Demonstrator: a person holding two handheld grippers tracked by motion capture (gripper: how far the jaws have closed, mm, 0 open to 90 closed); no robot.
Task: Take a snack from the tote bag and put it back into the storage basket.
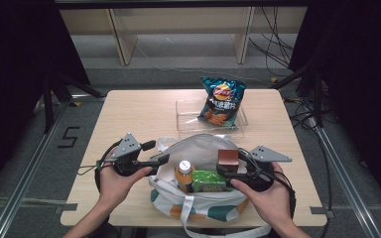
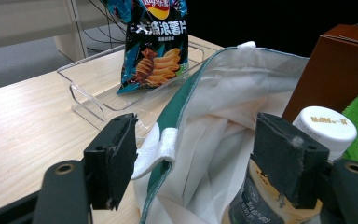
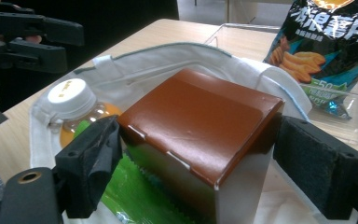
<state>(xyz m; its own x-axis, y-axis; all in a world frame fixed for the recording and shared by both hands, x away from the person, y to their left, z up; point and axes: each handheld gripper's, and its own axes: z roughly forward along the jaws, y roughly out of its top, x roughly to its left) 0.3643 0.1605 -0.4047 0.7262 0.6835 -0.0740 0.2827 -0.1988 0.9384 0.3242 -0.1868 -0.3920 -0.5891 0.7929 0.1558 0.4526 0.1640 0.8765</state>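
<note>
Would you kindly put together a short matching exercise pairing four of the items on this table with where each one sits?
Things:
1. chip bag
2. brown box
3. bottle with white cap
4. edge of the bag

Places:
A. between the right gripper's jaws, over the tote bag
B. between the left gripper's open jaws
C. in the clear tray
D. standing inside the tote bag, beside the green packet

Pairs: 1-C, 2-A, 3-D, 4-B
</note>
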